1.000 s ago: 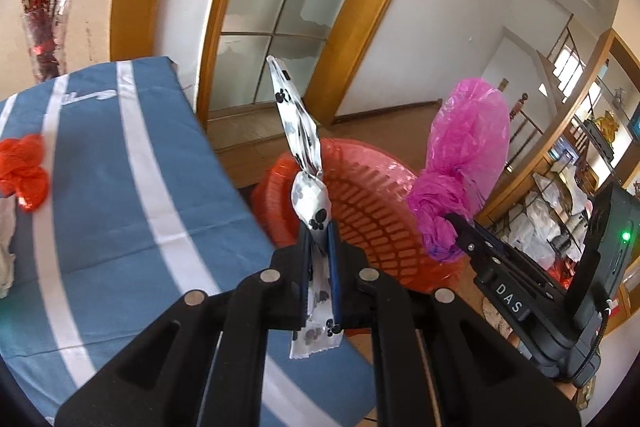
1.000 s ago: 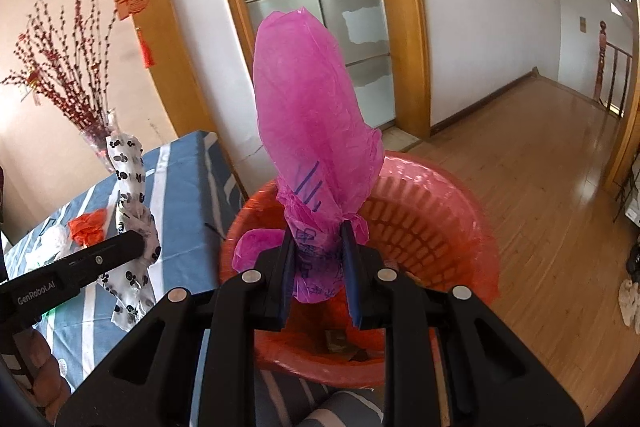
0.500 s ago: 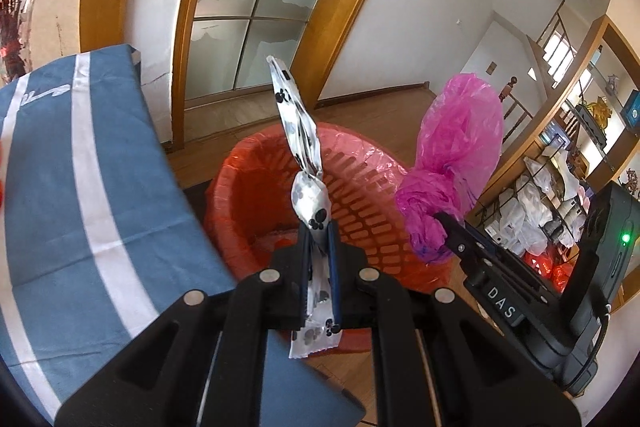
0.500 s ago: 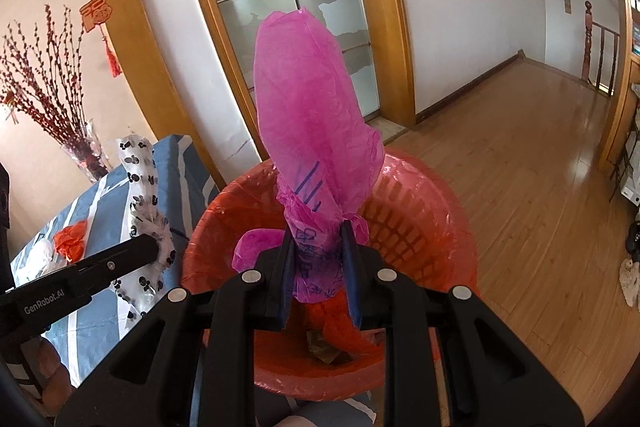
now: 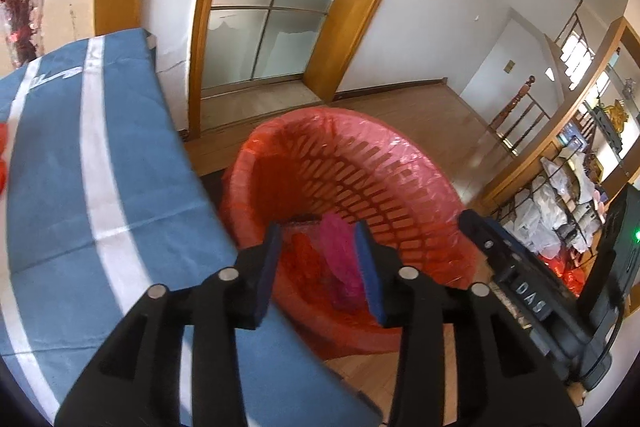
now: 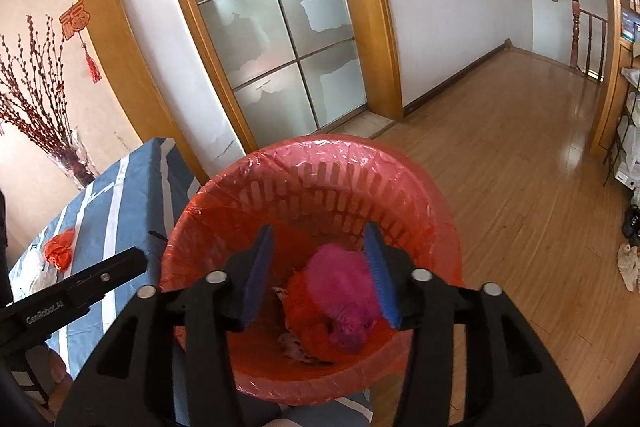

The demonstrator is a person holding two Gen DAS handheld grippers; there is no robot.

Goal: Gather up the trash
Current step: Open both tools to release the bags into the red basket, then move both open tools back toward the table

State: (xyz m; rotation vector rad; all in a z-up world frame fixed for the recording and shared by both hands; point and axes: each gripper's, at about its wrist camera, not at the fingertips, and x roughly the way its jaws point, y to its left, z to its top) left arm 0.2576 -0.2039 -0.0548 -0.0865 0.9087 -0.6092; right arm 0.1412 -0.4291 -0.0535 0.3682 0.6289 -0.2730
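- At 9 o'clock in the left wrist view lies the blue table cover (image 5: 52, 163) with white stripes; a scrap of orange-red trash shows at its far left edge, cut by the frame.
- In the right wrist view that orange-red scrap (image 6: 59, 249) sits on the cover at 9 o'clock, well apart from the basket, with a vase of red branches (image 6: 38, 107) behind it at 10 o'clock.
- The left gripper (image 5: 320, 263) hangs at 6 o'clock over the near rim of the basket, its blue pads spread wide and holding nothing.
- The red basket (image 5: 404, 163), lined with a red plastic bag, stands on the wooden floor just beside the table's edge, at the centre of both views.
- Inside the basket lies the pink bag (image 6: 344, 287), crumpled on top of red plastic; from the left wrist it shows between the fingers (image 5: 340, 263).
- A bit of white, dark-spotted wrapper (image 6: 294, 345) peeks out beneath the red plastic, at 6 o'clock in the basket.
- The right gripper (image 6: 320, 271) is above the basket's mouth, fingers wide apart and empty, the pink bag below them.
- At 3 o'clock of the left wrist view the right gripper's black body (image 5: 532, 291) reaches in beside the basket.
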